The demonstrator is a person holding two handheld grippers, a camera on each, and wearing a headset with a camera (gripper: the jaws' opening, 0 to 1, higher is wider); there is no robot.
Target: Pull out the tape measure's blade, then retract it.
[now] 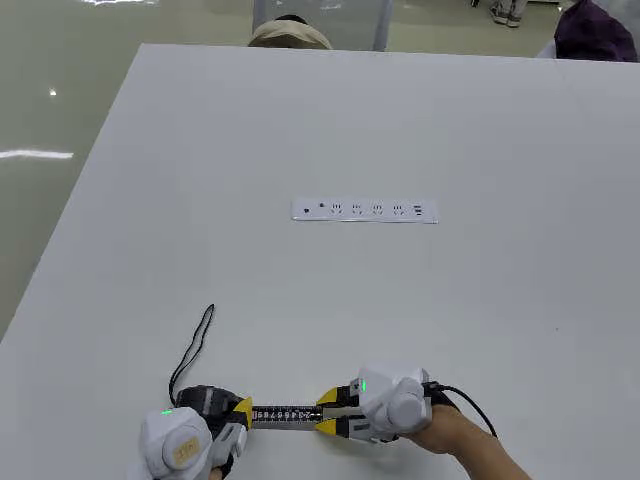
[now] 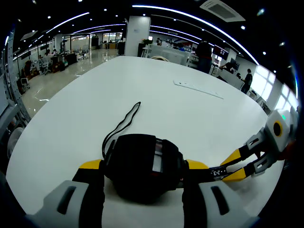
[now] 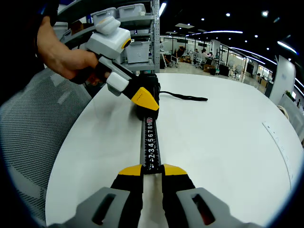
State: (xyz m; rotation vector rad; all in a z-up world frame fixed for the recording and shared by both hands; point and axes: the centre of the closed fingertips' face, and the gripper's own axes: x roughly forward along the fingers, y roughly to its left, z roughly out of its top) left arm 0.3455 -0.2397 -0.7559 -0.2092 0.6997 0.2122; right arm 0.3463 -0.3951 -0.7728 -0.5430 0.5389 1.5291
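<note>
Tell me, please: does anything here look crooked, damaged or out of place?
Nothing stands out. The left claw grips the tape measure, its blade runs straight and flat to the right claw, and the strap lies loose on the table.

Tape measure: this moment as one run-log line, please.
left hand-held gripper: shut on tape measure | right hand-held gripper: shut on blade | blade: partly out

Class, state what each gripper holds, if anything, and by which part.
The left gripper clamps the black tape measure case by its sides; the right gripper pinches the black numbered blade near its end.
</note>
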